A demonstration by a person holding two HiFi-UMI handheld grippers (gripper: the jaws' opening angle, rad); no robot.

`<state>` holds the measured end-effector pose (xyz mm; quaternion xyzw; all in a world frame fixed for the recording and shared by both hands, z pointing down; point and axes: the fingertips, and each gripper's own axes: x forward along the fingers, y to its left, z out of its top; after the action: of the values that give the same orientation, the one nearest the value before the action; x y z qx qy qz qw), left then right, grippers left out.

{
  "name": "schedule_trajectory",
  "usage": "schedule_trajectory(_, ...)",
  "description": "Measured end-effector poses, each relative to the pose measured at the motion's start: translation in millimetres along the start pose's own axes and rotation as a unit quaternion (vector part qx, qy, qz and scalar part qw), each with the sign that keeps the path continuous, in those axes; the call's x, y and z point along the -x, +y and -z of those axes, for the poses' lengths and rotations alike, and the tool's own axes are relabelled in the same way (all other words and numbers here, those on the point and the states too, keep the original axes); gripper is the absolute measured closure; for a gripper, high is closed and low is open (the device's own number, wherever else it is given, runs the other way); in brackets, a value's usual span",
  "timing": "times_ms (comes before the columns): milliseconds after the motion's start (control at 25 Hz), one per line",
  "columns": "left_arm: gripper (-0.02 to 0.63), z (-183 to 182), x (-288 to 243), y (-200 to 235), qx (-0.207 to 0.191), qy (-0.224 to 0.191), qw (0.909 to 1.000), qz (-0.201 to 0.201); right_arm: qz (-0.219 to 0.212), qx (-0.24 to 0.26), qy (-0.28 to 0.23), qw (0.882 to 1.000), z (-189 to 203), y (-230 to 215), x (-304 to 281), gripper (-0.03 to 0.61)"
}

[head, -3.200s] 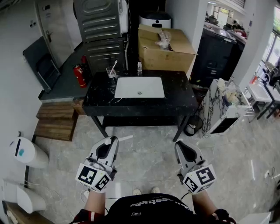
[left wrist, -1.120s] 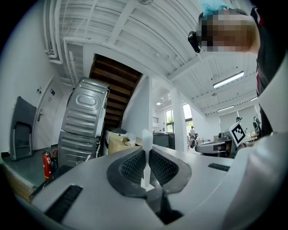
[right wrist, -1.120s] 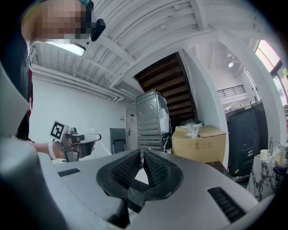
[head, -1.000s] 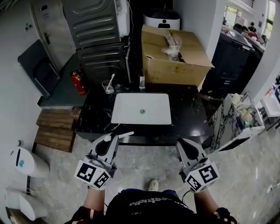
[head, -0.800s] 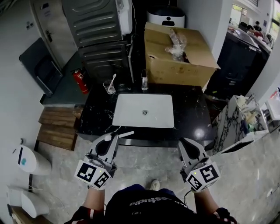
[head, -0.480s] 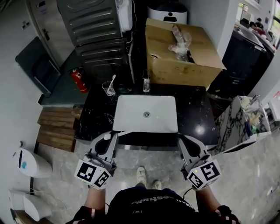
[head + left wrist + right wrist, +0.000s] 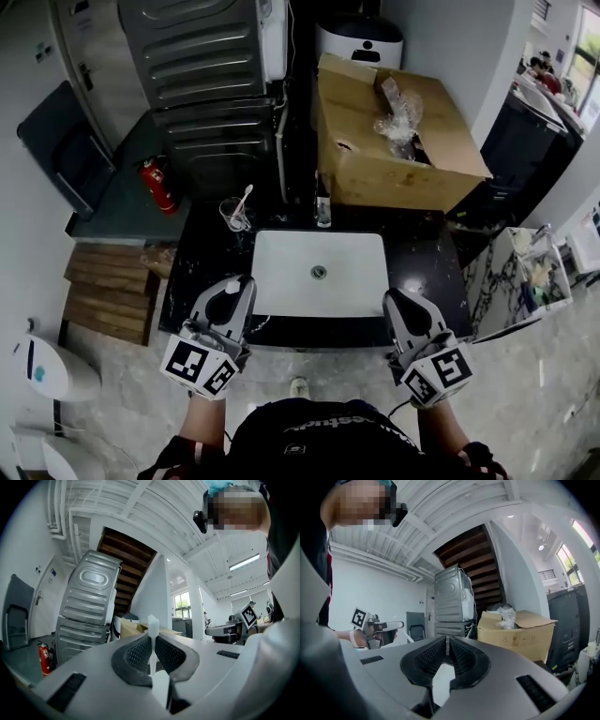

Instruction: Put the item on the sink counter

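A thin white stick-like item with a thicker tip (image 7: 153, 623) is clamped between the pads of my left gripper (image 7: 153, 651). From the head view, that left gripper (image 7: 236, 287) hovers over the front left edge of the black sink counter (image 7: 427, 272), with the item's white tip (image 7: 232, 287) showing at its jaws. My right gripper (image 7: 398, 300) is over the counter's front right edge. In the right gripper view, the right gripper (image 7: 447, 645) is shut with nothing in it. The white basin (image 7: 319, 272) lies between the two grippers.
A glass cup holding a white utensil (image 7: 234, 214) and a small bottle (image 7: 323, 211) stand at the counter's back. Behind are a cardboard box (image 7: 394, 141) and a grey machine (image 7: 206, 66). A red fire extinguisher (image 7: 157, 185) and wooden steps (image 7: 108, 291) are on the left.
The sink counter has come much closer; both grippers, earlier over the floor in front of it, now reach its front edge. The left gripper still holds the white item.
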<state>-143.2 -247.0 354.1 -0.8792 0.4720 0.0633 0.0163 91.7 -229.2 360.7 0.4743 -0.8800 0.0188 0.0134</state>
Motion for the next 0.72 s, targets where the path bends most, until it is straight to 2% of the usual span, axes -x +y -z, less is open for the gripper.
schedule_trajectory(280,0.584,9.6,-13.7,42.1,0.006,0.011,0.9999,-0.011,0.0,-0.006,0.01,1.0,7.3,3.5,-32.0,0.537)
schedule_trajectory(720,0.584,17.1,-57.7,85.0,-0.013,0.018,0.9985,-0.051,-0.019,-0.014,0.008,1.0,7.3,-32.4,-63.4,0.537)
